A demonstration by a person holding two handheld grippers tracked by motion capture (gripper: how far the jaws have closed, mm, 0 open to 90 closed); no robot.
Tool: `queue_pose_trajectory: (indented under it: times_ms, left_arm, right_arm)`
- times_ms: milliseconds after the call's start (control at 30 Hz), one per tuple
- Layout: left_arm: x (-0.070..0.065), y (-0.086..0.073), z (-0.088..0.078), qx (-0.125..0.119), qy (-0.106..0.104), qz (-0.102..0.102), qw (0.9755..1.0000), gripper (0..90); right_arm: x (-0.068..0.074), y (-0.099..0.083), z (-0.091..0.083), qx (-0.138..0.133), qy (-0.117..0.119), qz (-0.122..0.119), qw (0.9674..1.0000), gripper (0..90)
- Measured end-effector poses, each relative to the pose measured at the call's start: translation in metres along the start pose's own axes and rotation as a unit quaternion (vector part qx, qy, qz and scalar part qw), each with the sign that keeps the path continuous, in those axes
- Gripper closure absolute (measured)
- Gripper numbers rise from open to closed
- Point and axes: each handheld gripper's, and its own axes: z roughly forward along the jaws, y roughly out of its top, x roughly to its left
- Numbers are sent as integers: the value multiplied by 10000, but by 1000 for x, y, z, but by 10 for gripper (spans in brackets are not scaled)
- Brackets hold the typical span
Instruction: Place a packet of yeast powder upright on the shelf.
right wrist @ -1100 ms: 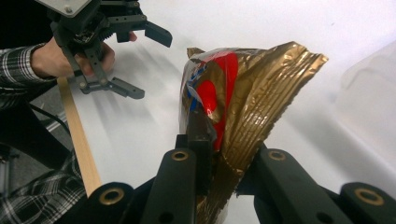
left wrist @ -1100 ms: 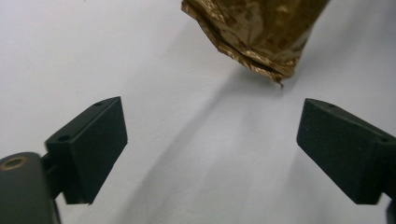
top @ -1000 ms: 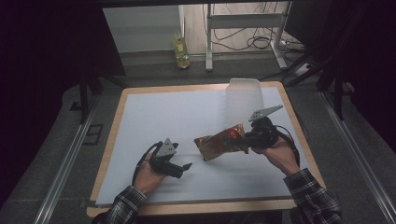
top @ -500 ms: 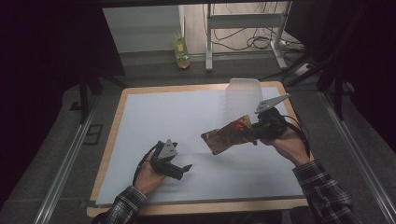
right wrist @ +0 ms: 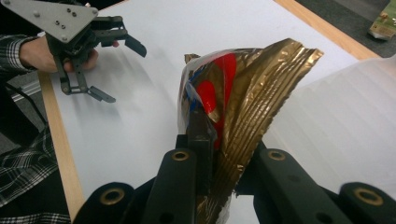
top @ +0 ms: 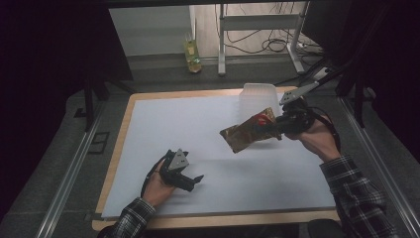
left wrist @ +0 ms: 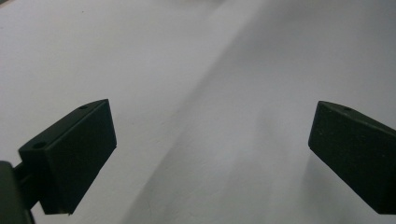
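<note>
In the right gripper view, right tongs (right wrist: 219, 158) clamp the gold snack bag (right wrist: 243, 107); left tongs (left wrist: 210, 158) gape apart.

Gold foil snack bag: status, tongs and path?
Right tongs shut on gold foil snack bag, held clear above white table mat. Left tongs open, empty. Translucent plastic tub close behind bag.

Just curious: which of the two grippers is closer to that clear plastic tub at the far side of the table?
Right. The right gripper, clamping a gold snack bag, is beside the tub; the left gripper rests open near the table's front.

Overhead view; two close gripper views
</note>
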Motion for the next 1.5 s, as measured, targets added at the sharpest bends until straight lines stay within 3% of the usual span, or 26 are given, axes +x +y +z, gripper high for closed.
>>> queue_pose_trajectory:
  times_ms: [633,1033,1500]
  left_arm:
    - [1,0,-1,2,9,55,10000,10]
    - [1,-1,-1,6,3,53,10000,11]
    - [2,-2,0,-10,-34,-9,10000,13]
  right_arm:
    - [-32,38,-38,8,-486,-367,9981,817]
    - [-60,44,-39,311,-828,-519,9947,818]
    - [-86,38,-32,808,-947,-900,9881,819]
